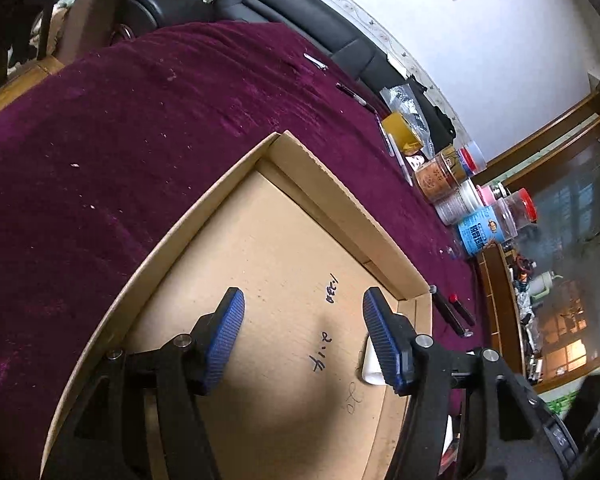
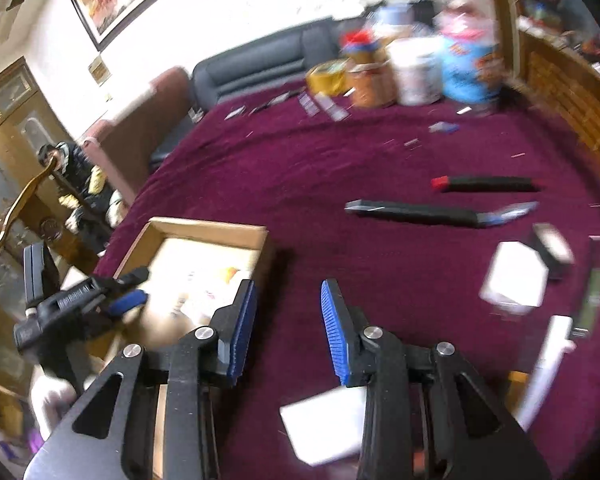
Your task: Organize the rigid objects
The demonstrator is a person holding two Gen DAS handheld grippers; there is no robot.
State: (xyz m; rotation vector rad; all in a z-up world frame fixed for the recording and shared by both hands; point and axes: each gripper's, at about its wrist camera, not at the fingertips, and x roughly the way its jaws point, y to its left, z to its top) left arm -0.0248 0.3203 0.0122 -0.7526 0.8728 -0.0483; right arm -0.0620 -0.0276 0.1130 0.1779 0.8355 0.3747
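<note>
Maroon cloth (image 2: 340, 168) bears two black pens (image 2: 420, 213) lying crosswise, parallel.

Black two-finger tools with blue ribbed pads

The left gripper (image 1: 304, 336) and right gripper (image 2: 288, 328) share one build: matte black linkage arms with triangular cut-outs behind the jaws, round silver screw heads at each pivot, and blue finely ribbed fingertip pads (image 1: 225, 340) facing inward across each gap.

left wrist view looks down, close, into the cardboard box (image 1: 260, 248); right wrist view faces across the cloth (image 2: 340, 168) from higher; both share the box (image 2: 204, 232) and jars (image 1: 440, 176).
</note>
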